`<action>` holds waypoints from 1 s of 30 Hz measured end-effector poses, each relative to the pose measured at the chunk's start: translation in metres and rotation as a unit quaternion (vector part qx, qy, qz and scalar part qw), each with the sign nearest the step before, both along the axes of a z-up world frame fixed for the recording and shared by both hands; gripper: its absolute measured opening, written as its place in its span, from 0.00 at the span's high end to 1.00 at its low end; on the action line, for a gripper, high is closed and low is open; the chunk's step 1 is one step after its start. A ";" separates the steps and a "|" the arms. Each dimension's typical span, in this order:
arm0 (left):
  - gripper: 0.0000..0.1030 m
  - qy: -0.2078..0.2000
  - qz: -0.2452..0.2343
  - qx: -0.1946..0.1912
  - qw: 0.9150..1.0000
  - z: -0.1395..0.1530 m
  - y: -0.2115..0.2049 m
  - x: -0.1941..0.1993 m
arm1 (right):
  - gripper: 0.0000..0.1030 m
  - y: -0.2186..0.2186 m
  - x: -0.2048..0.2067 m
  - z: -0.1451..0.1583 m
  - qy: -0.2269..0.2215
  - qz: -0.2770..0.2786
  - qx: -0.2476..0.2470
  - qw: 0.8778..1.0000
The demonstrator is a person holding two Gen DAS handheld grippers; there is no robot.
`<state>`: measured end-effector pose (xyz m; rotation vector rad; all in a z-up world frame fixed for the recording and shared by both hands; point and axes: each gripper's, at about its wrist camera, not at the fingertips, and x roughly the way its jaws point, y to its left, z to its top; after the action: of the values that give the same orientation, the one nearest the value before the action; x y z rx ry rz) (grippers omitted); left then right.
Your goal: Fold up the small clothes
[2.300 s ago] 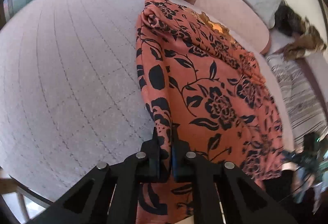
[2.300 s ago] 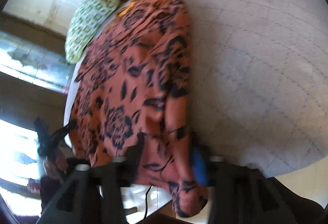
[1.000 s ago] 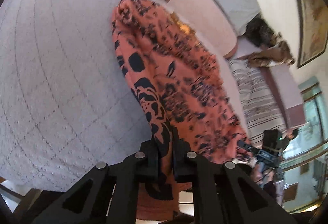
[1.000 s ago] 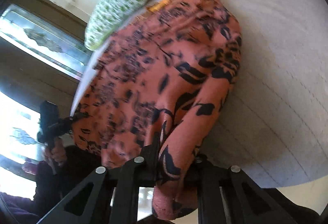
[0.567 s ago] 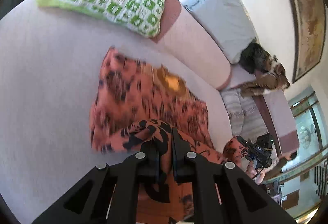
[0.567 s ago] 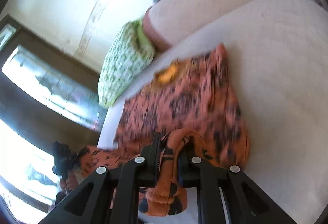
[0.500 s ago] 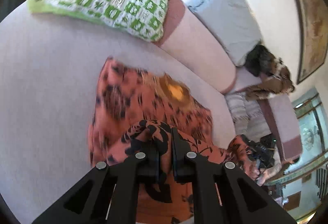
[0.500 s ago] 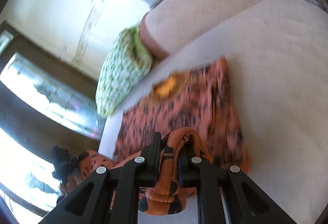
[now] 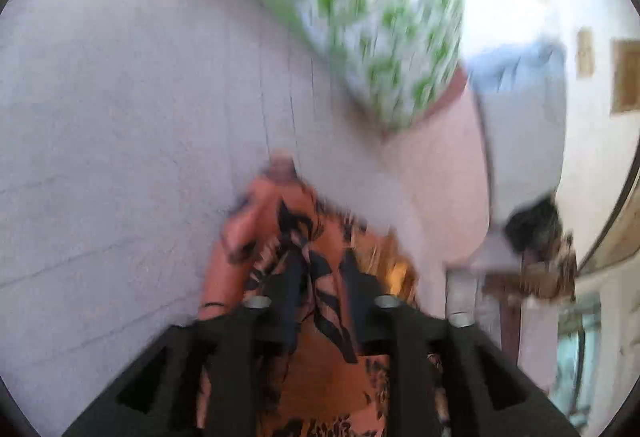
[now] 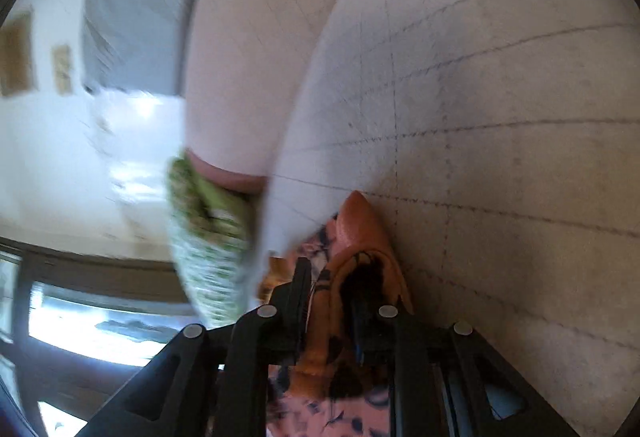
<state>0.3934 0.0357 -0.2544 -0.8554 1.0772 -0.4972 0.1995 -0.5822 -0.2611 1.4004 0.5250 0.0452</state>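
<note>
The orange garment with black flowers (image 9: pixel 280 209) lies doubled over on the pale quilted sofa seat (image 9: pixel 120 117), its far edge close to the backrest. My left gripper (image 9: pixel 320 277) sits low over it; its jaws are opening and a fold of the cloth hangs loose between them. In the right wrist view the same garment (image 10: pixel 360 221) bunches between the fingers of my right gripper (image 10: pixel 330 293), whose jaws are also opening. Both views are blurred by motion.
A green and white checked pillow (image 9: pixel 380 17) leans at the back of the seat, also in the right wrist view as the pillow (image 10: pixel 204 237). Behind it are the pink backrest (image 9: pixel 440 165) and a blue-grey cushion (image 9: pixel 520 109). A dog (image 9: pixel 536 229) lies further along the sofa.
Both grippers carried the garment's near edge forward over the rest of it toward the backrest. Their jaws, shut on the cloth before, now stand apart.
</note>
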 end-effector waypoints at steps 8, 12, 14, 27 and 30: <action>0.35 -0.098 0.064 0.105 0.988 0.070 0.008 -0.109 | 0.27 0.052 -0.042 0.075 -0.014 0.008 -0.124 0.992; 0.35 -0.132 0.013 0.155 0.979 0.068 -0.039 -0.156 | 0.58 0.143 -0.026 0.102 0.014 0.111 -0.251 0.962; 0.35 -0.138 -0.010 0.168 0.976 0.058 -0.058 -0.166 | 0.62 0.196 -0.008 0.104 0.032 0.164 -0.296 0.940; 0.40 -0.092 -0.047 0.231 0.967 0.010 -0.076 -0.136 | 0.62 0.277 0.161 0.078 0.140 0.236 -0.445 0.852; 0.40 -0.099 -0.061 0.241 0.963 0.014 -0.081 -0.135 | 0.62 0.231 0.191 0.097 0.134 0.149 -0.389 0.899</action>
<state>0.2588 -0.0449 -0.2404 -0.3039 1.0100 -0.3887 0.3900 -0.3513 -0.1640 0.5323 0.8679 -0.1056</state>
